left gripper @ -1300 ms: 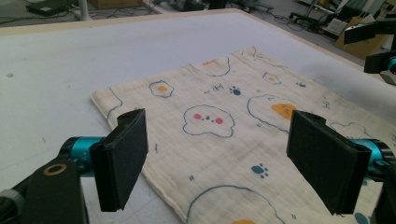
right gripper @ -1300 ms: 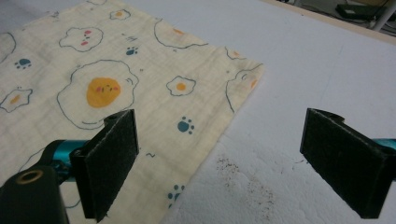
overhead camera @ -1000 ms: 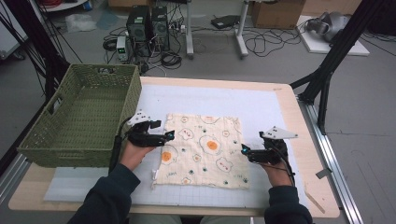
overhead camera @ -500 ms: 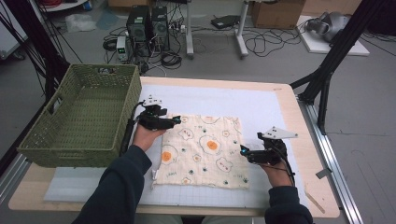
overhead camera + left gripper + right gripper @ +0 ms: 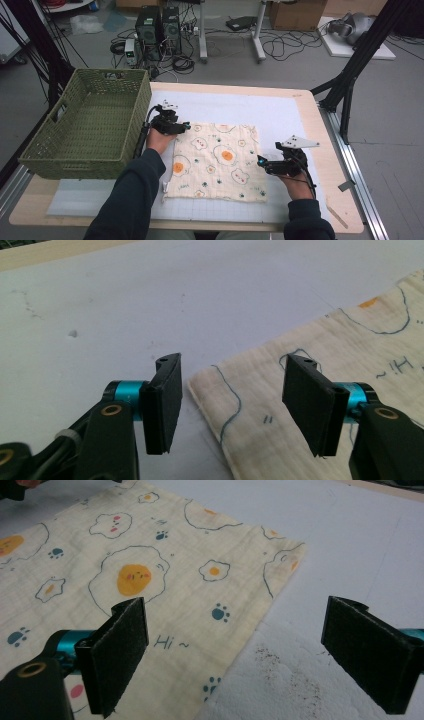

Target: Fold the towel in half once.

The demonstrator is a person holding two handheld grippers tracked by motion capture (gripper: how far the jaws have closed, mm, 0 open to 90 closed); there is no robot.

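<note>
The cloth (image 5: pixel 216 161) is thin, matt, crinkled woven fabric with a printed pattern. The mat (image 5: pixel 280 115) beneath looks like soft white foam, faintly pitted. The basket (image 5: pixel 75 150) is woven green wicker. The table (image 5: pixel 327 150) edge looks like pale smooth wood.

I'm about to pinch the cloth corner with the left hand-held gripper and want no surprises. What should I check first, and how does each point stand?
1. Left hand-held gripper jaws open: ok.
2. Cloth far-left corner lies between the jaws: ok; one jaw is over the white mat, the other over the cloth.
3. Cloth lies flat and spread: ok.
4. Right hand-held gripper open, straddling the cloth's right edge: ok.
5. Jaws low enough to catch the fabric: cannot tell.
6. Green basket stands apart from the cloth: ok.
</note>
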